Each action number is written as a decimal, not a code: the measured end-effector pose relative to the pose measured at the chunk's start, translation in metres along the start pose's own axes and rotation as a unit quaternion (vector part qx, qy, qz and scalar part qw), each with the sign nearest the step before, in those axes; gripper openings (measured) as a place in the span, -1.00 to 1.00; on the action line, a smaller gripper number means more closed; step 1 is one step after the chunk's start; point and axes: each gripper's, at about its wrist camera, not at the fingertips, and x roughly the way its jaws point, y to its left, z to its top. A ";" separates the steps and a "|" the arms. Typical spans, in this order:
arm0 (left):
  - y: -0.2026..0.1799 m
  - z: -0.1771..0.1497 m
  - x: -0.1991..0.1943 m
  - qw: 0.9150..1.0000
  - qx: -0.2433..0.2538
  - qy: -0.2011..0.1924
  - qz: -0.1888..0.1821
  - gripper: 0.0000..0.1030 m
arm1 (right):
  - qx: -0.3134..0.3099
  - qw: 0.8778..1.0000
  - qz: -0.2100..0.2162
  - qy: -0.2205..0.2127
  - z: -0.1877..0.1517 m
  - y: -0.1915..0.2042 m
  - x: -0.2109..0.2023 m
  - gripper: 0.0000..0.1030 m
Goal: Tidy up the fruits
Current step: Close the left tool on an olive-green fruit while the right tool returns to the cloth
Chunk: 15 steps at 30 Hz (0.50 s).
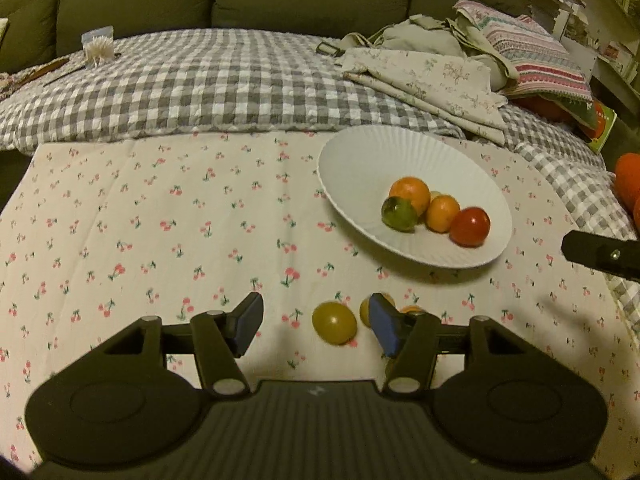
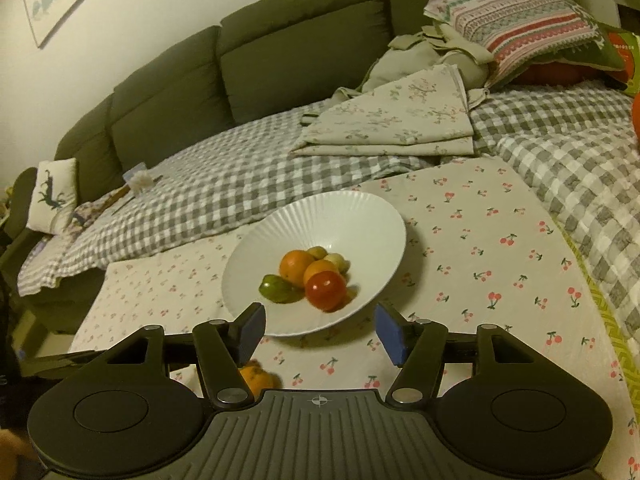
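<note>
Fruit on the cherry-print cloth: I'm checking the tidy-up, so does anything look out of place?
Yes. A yellow-green round fruit and two small orange fruits, partly hidden, lie loose on the cherry-print cloth, outside the white ribbed plate that holds the others.

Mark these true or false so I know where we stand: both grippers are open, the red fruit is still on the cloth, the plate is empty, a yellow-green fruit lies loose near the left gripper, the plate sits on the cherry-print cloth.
1. Both the left gripper and the right gripper are open, holding nothing. True.
2. The red fruit lies on the cloth. False: it is in the white plate.
3. The plate is empty. False: it holds several fruits.
4. A yellow-green fruit lies loose near the left gripper. True.
5. The plate sits on the cherry-print cloth. True.
</note>
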 end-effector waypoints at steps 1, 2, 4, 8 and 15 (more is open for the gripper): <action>0.000 -0.002 0.000 1.000 0.000 0.002 0.000 0.13 | -0.002 1.000 0.000 0.001 -0.001 0.001 -0.001 0.18; -0.001 -0.004 0.000 1.000 0.001 0.003 0.000 0.13 | -0.003 1.000 -0.001 0.002 -0.002 0.001 -0.002 0.18; -0.002 -0.005 0.002 1.000 0.004 0.005 0.001 0.13 | -0.005 1.000 -0.001 0.005 -0.002 0.002 -0.003 0.20; -0.006 -0.007 0.007 1.000 0.016 0.013 0.002 0.13 | -0.012 1.000 0.005 0.013 -0.005 0.003 -0.005 0.32; -0.009 -0.012 0.023 0.999 0.034 0.028 0.005 0.10 | -0.037 0.999 0.015 0.029 -0.011 0.013 -0.001 0.33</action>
